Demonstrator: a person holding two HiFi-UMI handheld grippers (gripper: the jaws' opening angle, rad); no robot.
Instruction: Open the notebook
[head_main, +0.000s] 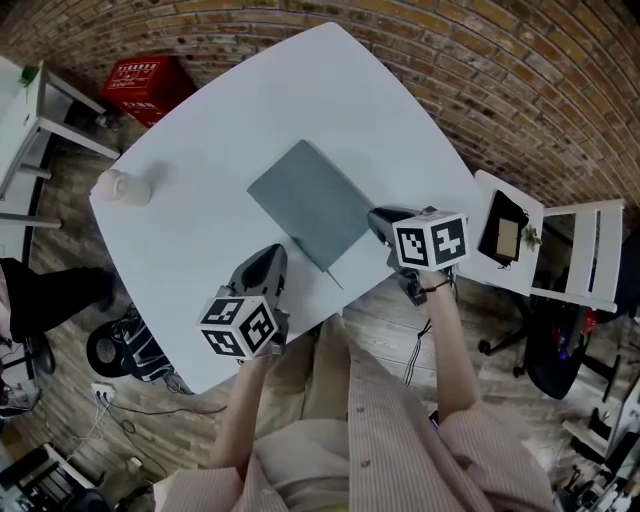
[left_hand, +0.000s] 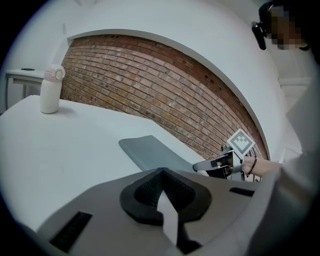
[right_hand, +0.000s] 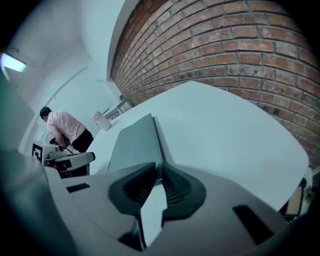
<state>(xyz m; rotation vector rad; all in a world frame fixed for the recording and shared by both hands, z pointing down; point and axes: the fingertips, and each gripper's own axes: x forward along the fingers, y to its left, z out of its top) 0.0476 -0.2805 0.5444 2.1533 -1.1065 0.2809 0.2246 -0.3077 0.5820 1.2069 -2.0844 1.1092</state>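
In the head view, a closed grey notebook (head_main: 310, 205) is seen flat at the middle of the white table (head_main: 300, 90), with the left gripper (head_main: 268, 262) at its 7 o'clock, apart from it, and the right gripper (head_main: 378, 218) at its 4 o'clock, on its edge. In the left gripper view, the left gripper (left_hand: 160, 172) is shown with jaws pressed together on nothing, the notebook (left_hand: 150, 151) lying beyond at 12 o'clock. In the right gripper view, the right gripper (right_hand: 159, 172) is seen with jaws drawn to a narrow slit, into which the near edge of the notebook (right_hand: 134, 145) runs from 11 o'clock.
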